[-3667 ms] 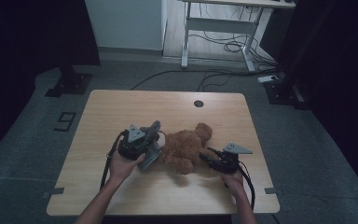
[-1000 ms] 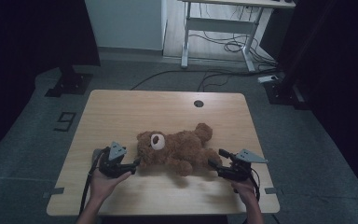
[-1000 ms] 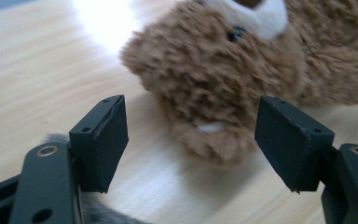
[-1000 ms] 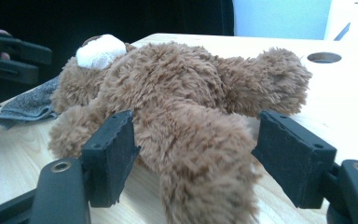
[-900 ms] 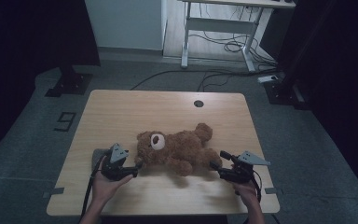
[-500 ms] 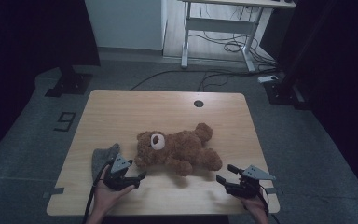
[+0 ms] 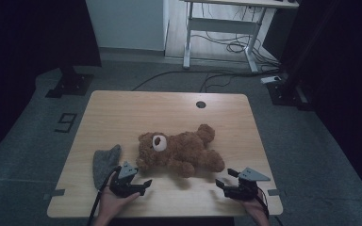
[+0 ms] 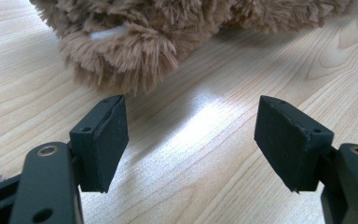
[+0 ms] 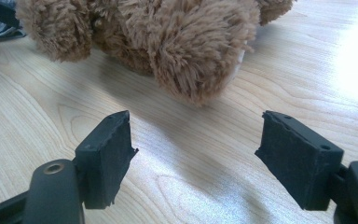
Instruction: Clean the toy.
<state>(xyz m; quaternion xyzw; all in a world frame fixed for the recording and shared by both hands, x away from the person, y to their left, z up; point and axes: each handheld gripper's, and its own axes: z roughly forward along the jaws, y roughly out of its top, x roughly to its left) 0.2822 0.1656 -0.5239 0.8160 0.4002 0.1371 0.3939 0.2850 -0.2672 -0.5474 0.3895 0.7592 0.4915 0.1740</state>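
A brown plush teddy bear (image 7: pixel 179 153) lies on its back in the middle of the wooden table (image 7: pixel 169 108), head to the left. A small grey cloth (image 7: pixel 106 162) lies flat to the left of its head. My left gripper (image 7: pixel 143 186) sits low near the front edge, just short of the bear's head, open with nothing between its pads. My right gripper (image 7: pixel 224 178) is near the front right, short of the bear's foot, also open and empty. In the left gripper view the bear's fur (image 8: pixel 135 42) lies beyond the open left gripper (image 8: pixel 189 140). The right gripper view shows a plush limb (image 9: pixel 182 46) ahead of the open right gripper (image 9: pixel 193 154).
A round cable hole (image 7: pixel 201 104) sits near the table's far edge. Bare wood lies behind the bear and along the front between my hands. A white desk frame (image 7: pixel 226 28) and floor cables stand beyond the table.
Both hands have drawn back toward the table's front edge and sunk lower, away from the bear. The grey cloth has come into view left of the bear's head. The bear has stayed put.
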